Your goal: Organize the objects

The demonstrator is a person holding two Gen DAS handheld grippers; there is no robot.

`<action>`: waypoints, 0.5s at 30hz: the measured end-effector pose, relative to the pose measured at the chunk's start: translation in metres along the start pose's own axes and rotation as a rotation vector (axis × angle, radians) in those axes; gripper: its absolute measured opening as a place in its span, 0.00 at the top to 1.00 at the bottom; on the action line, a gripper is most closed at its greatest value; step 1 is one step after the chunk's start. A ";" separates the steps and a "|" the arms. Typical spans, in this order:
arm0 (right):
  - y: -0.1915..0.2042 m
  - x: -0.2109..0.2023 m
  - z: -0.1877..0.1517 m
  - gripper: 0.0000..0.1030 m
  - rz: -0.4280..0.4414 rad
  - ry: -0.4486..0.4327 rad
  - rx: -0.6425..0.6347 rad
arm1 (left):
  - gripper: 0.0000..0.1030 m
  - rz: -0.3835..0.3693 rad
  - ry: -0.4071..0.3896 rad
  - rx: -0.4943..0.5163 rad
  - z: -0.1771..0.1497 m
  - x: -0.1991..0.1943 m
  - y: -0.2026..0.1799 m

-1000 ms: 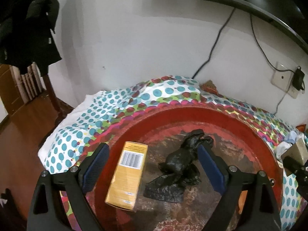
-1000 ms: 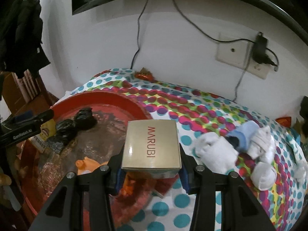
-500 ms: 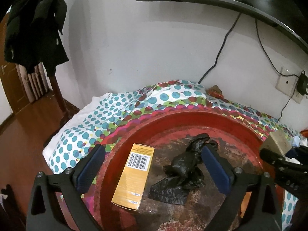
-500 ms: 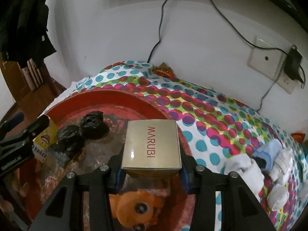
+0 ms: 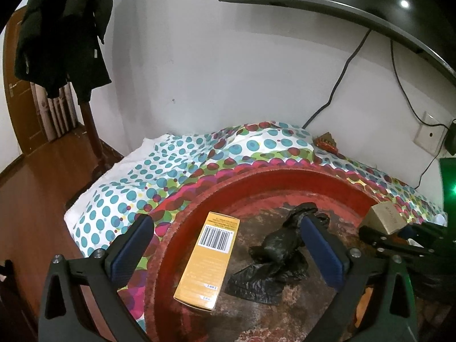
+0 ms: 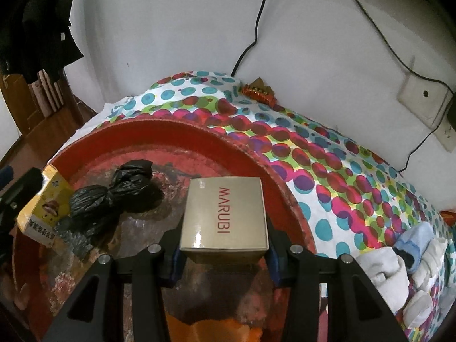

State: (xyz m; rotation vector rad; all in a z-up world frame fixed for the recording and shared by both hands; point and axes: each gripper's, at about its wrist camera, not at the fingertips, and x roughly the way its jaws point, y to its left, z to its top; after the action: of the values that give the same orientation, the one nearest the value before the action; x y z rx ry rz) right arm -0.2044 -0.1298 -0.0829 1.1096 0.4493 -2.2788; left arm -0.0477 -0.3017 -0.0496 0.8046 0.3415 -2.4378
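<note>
Two claws: my right gripper clenches the MARUBI box, lettering running away from me, above the red tray's right rim; left gripper released.

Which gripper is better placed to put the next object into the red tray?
Right: the right gripper already grips the MARUBI box above the red tray. The left gripper is open, holding nothing.

I read "MARUBI" in red on the square gold cardboard box; the tall orange carton carries a barcode.
</note>
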 end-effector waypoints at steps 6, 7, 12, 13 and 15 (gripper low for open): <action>0.002 0.008 0.003 0.55 -0.009 0.011 -0.002 | 0.01 0.001 0.000 0.005 0.000 -0.001 -0.002; 0.002 0.008 0.004 0.55 -0.012 0.011 -0.005 | 0.01 0.002 0.001 0.004 0.000 -0.001 -0.002; 0.002 0.011 0.006 0.55 -0.012 0.020 -0.003 | 0.01 -0.002 0.010 -0.011 0.000 0.001 0.001; 0.002 0.011 0.007 0.55 -0.015 0.020 -0.006 | 0.01 -0.004 0.013 -0.014 0.000 0.001 0.002; 0.001 0.012 0.007 0.55 -0.013 0.028 -0.004 | 0.01 -0.002 0.019 -0.020 0.001 0.003 0.003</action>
State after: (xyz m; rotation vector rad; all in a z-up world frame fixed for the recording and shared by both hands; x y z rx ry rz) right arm -0.2141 -0.1387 -0.0887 1.1402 0.4737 -2.2753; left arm -0.0481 -0.3055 -0.0509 0.8193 0.3731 -2.4259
